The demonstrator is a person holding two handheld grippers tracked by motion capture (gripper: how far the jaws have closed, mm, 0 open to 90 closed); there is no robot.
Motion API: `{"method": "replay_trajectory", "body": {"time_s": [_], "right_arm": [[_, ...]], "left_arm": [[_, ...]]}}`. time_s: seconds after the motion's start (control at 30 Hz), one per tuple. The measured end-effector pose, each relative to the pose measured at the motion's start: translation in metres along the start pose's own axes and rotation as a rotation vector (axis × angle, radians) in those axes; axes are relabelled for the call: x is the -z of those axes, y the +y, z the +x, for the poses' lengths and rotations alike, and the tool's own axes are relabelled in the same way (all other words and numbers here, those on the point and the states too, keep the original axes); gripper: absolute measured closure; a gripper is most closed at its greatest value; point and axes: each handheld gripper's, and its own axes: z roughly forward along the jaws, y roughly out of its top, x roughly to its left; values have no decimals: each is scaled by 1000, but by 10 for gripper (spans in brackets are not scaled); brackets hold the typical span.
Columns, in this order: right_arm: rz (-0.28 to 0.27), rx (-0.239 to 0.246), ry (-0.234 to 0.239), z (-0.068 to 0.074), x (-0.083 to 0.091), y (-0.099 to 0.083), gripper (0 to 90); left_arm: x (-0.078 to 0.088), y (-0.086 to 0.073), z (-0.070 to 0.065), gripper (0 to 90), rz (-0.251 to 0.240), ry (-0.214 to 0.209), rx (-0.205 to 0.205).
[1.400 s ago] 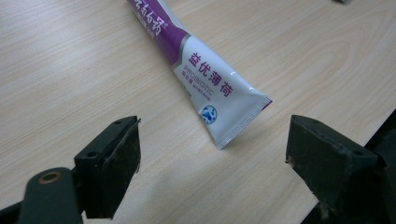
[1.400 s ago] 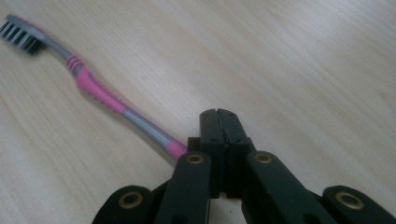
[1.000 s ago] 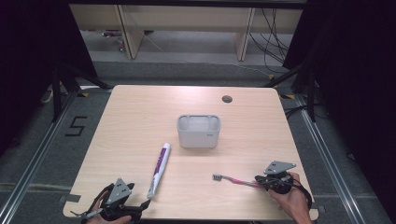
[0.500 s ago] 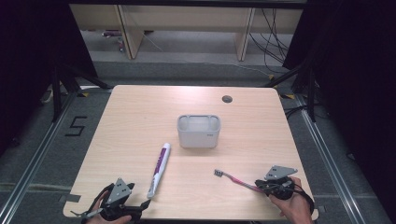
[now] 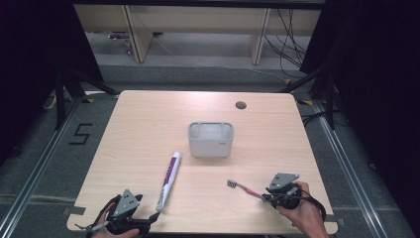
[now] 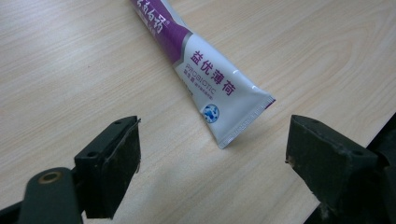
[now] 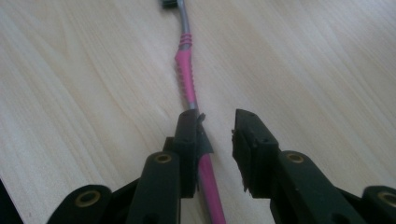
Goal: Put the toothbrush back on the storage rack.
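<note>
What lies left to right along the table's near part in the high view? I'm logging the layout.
left gripper → toothpaste tube → grey container, farther back → pink toothbrush → right gripper

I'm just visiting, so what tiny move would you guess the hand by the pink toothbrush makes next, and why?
Probably it closes the jaws. The right gripper has its jaws apart, and the toothbrush handle runs between them, lying against one jaw with a gap to the other. The brush lies flat on the table, so closing should pinch it; lifting first would likely leave it behind.
</note>
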Motion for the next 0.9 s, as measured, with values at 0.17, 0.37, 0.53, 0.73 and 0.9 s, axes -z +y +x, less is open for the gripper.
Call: {"method": "replay_trajectory", "body": {"time_s": [0.17, 0.37, 0.53, 0.73, 0.9], "right_arm": [[51, 53, 11, 0, 0, 11, 712], [128, 94, 42, 3, -6, 23, 713], [164, 144, 66, 4, -12, 33, 730], [212, 155, 107, 4, -21, 40, 743], [257, 134, 116, 2, -25, 42, 763]], "left_arm": [[0, 0, 0, 174, -3, 1, 1], [1, 0, 0, 174, 5, 4, -1], [-1, -1, 1, 174, -12, 2, 2], [-1, -1, 1, 174, -12, 1, 4], [0, 0, 1, 174, -4, 1, 2]]}}
